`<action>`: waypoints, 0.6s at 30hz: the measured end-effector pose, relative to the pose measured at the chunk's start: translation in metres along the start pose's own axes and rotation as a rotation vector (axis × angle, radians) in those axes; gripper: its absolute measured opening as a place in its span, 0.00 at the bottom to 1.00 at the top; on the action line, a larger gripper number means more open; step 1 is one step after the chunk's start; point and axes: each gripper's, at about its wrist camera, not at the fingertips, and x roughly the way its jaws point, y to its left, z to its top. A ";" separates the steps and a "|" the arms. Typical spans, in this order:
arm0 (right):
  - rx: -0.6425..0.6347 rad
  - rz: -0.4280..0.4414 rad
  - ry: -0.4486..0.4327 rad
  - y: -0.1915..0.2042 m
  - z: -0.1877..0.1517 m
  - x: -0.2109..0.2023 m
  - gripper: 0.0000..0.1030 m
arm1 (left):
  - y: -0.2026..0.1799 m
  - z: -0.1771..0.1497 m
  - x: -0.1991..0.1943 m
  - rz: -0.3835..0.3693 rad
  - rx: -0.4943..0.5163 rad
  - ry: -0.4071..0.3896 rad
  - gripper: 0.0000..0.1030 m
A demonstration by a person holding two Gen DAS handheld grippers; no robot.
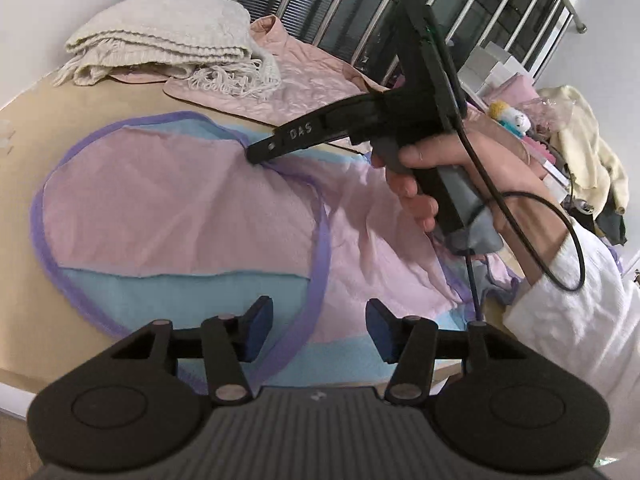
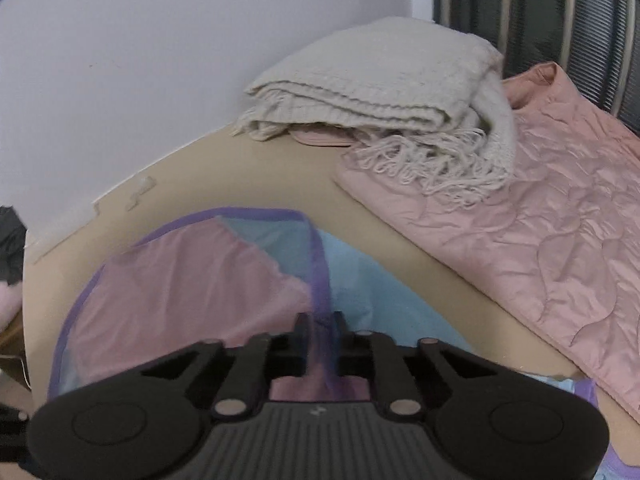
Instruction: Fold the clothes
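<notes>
My pink and blue garment (image 1: 180,216) lies spread flat on the tan counter (image 1: 36,128), and I place everything else by it. Off its far left corner sits a folded cream knit blanket (image 1: 160,32) with a fringe, lying partly on a pink quilted jacket (image 1: 296,80) that runs along the garment's far side. My left tongs (image 1: 320,330) hover over the garment's near edge, fingers spread wide apart with nothing between them. At the garment's far edge my right tongs (image 1: 258,156) are pinched together on its purple trim (image 2: 320,320); the right wrist view shows the fabric bunched between the two fingers. My right hand (image 1: 460,176) grips the handle over the garment's right part. Beyond that side is a heap of clothes (image 1: 588,152).
</notes>
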 end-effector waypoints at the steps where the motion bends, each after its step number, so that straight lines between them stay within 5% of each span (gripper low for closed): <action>1: 0.018 -0.006 -0.007 -0.005 0.001 0.002 0.01 | -0.002 -0.006 -0.003 -0.005 0.008 -0.001 0.51; 7: 0.156 0.009 -0.103 -0.024 0.026 0.000 0.00 | -0.006 -0.014 -0.005 0.002 0.031 -0.013 0.51; 10: 0.158 -0.058 -0.102 -0.021 0.036 0.013 0.00 | -0.006 -0.015 -0.005 0.004 0.018 -0.020 0.50; 16: 0.174 -0.061 -0.082 -0.018 0.033 0.031 0.08 | -0.002 -0.019 -0.012 0.034 -0.011 -0.051 0.13; 18: 0.194 -0.006 -0.107 -0.020 0.030 0.013 0.23 | -0.001 -0.020 -0.016 0.038 -0.009 -0.062 0.03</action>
